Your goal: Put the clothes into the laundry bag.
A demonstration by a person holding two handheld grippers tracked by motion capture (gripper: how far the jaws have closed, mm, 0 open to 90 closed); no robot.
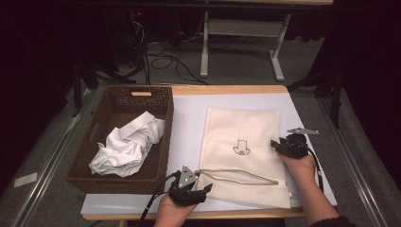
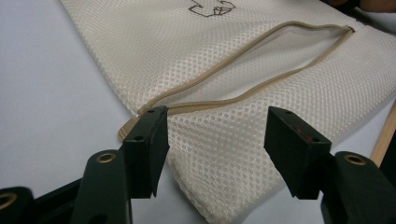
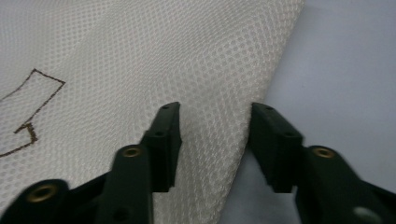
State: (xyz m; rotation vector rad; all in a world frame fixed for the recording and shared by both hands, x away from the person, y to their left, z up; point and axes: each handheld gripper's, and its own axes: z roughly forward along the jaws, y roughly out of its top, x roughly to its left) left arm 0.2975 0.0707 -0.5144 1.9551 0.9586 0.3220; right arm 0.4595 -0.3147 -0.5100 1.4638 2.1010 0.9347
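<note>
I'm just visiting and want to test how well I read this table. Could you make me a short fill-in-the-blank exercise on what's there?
1. The crumpled white cloth lies inside the brown woven ____.
2. The zipper of the cream mesh bag is ____.
3. The left gripper sits at the bag's ____ end.
4. The right gripper has its jaws on either side of the bag's ____.

Missing words: basket; open; zipper; edge
</note>
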